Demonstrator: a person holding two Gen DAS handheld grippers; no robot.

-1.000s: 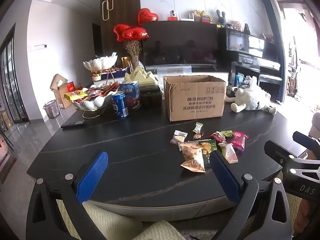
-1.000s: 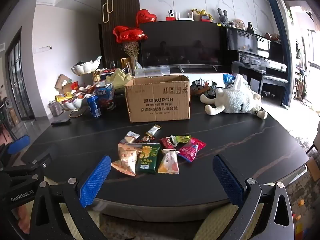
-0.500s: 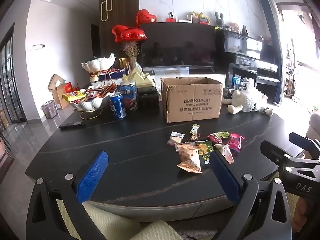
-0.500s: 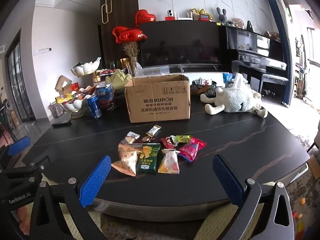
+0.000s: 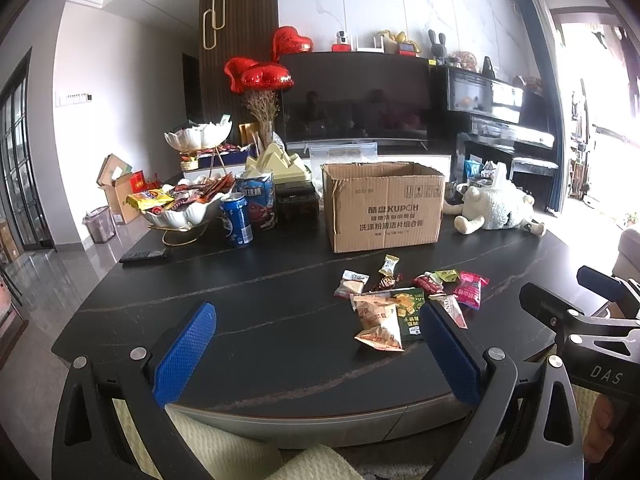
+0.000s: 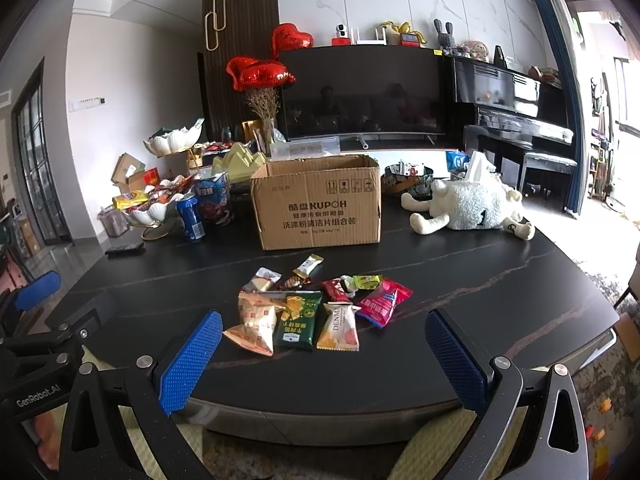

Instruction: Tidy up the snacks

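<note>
A loose cluster of snack packets (image 6: 320, 308) lies on the black table (image 6: 500, 292) near its front edge, just in front of an open cardboard box (image 6: 318, 204). The right gripper (image 6: 324, 356) hovers over the near edge with fingers wide apart and empty. The left gripper (image 5: 316, 348), beside it, is equally spread, holding nothing.

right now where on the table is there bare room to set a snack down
Bare tabletop lies left of the snack pile, in front of the cola can and remote. More lies right of the pile, in front of the plush sheep. A narrow strip runs between the pile and the box. The back left, around the snack bowl, is crowded.
</note>
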